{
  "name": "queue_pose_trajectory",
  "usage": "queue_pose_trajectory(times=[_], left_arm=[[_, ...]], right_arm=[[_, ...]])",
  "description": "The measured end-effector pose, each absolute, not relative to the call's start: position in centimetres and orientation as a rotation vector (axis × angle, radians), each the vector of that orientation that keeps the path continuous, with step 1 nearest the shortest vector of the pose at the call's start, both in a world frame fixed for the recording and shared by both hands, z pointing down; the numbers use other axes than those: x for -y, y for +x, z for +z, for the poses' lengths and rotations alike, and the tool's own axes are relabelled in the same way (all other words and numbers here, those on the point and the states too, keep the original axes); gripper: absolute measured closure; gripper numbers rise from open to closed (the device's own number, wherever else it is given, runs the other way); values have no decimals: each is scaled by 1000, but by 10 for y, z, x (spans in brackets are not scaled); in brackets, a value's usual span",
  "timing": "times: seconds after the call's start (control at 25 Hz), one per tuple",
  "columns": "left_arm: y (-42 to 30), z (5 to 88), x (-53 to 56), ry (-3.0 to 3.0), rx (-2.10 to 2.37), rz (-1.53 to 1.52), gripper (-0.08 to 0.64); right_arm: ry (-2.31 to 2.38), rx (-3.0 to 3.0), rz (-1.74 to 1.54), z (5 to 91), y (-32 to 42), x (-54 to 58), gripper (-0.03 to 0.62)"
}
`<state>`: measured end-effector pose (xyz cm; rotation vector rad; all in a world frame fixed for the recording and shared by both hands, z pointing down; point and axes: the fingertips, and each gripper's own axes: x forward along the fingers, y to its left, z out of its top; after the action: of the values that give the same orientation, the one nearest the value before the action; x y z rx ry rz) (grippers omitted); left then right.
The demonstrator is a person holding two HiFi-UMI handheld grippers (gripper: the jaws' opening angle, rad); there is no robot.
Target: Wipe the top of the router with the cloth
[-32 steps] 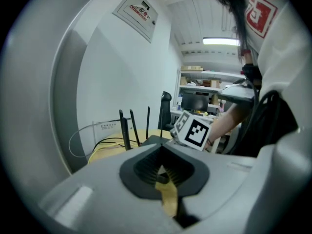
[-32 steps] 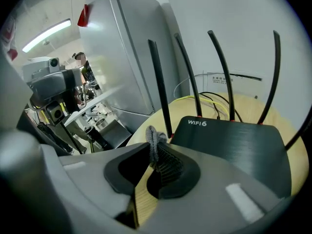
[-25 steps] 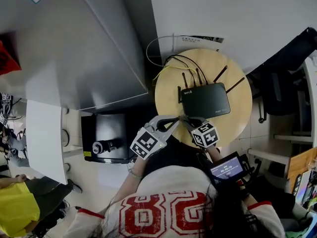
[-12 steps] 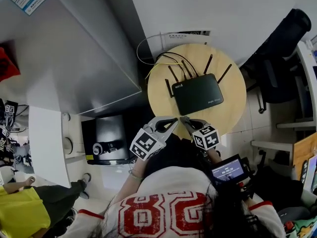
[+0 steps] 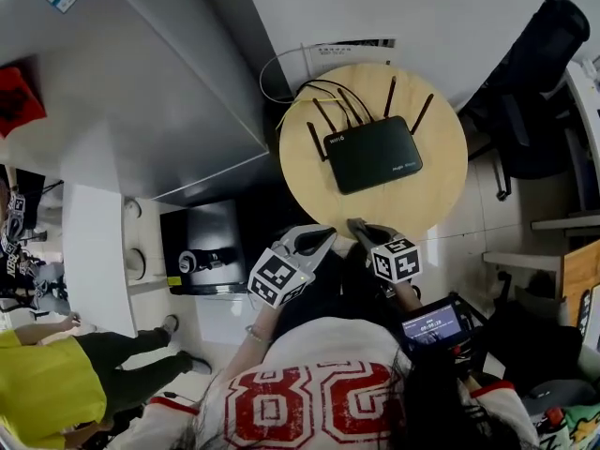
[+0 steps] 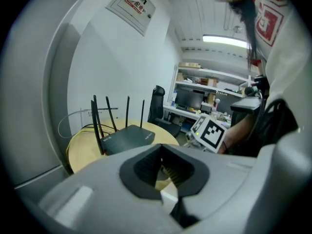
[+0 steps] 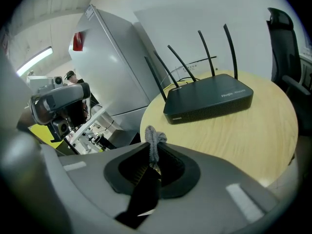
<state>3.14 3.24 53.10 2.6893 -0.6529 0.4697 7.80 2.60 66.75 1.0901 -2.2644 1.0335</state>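
The round wooden worktop (image 5: pixel 441 190) carried the black router (image 5: pixel 372 154), antennas up. Short of its near edge, the left hand-held gripper (image 5: pixel 317 240) was pressed together on nothing, while the right hand-held gripper (image 5: pixel 364 232) pinched the grey cloth (image 7: pixel 153 143), clear of the router.

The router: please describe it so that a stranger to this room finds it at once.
Beside the tall grey cabinet stands a round wooden table. On it lies the router, a flat black box. It alone has thin antennas standing up.
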Motion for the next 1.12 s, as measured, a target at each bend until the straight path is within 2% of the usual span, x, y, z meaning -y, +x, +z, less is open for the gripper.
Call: queue_pose_trajectory(times=[0.32, 0.8, 1.12], left_arm=[[21, 512, -35, 2742, 616, 337, 565], [-46, 517, -117, 2718, 494, 331, 565], [-27, 498, -128, 2793, 422, 280, 565]], right_arm=[[1339, 2245, 1047, 644, 88, -42, 549], [1393, 2386, 918, 597, 0, -121, 549], [1571, 2324, 958, 582, 32, -137, 549]])
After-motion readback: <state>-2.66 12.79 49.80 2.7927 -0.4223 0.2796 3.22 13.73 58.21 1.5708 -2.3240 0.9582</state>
